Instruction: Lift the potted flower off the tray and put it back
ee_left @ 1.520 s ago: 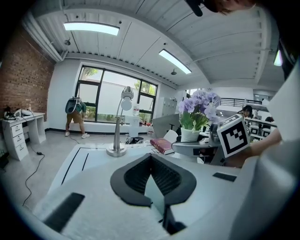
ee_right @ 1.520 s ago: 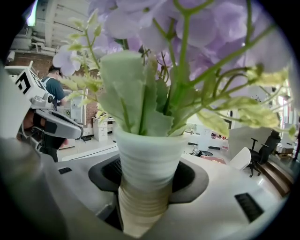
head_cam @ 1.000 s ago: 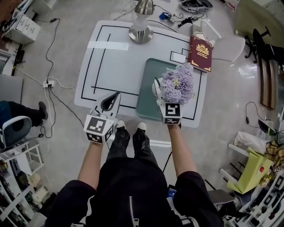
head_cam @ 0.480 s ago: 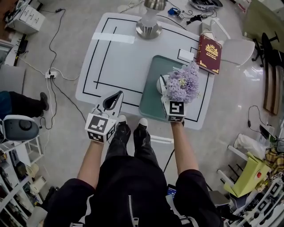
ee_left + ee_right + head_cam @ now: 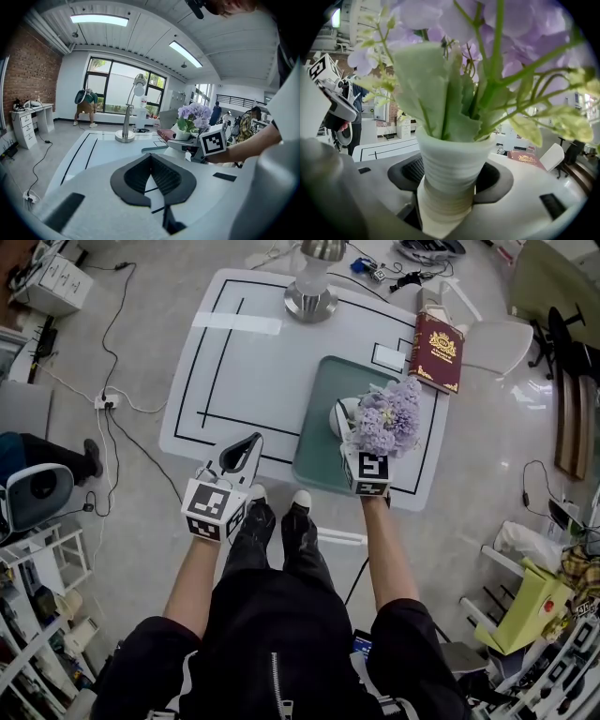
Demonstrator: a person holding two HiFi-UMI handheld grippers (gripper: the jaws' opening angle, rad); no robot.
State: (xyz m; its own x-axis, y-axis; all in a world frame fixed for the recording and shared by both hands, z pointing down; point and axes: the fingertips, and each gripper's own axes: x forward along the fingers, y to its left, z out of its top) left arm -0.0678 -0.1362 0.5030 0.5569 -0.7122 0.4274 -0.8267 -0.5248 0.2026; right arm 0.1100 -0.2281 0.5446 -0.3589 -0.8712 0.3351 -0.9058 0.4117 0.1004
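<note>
The potted flower point(image 5: 384, 418), purple blooms in a white ribbed pot point(image 5: 452, 173), stands over the near right part of the grey-green tray point(image 5: 317, 457). My right gripper point(image 5: 349, 432) reaches in from the table's near edge. Its dark pads point(image 5: 405, 171) sit against both sides of the pot while the jaws open slightly. Whether the pot's base rests on the tray is hidden. My left gripper point(image 5: 242, 448) hovers at the table's near edge, left of the tray, with its jaws shut on nothing point(image 5: 150, 157).
A silver desk lamp point(image 5: 311, 296) stands at the far side of the white table point(image 5: 253, 362). A red book point(image 5: 439, 351) lies at the far right corner, with a white chair point(image 5: 487, 334) beyond. Cables run over the floor at left.
My right gripper has sunk a little with the pot towards the tray. The left gripper has stayed where it was.
</note>
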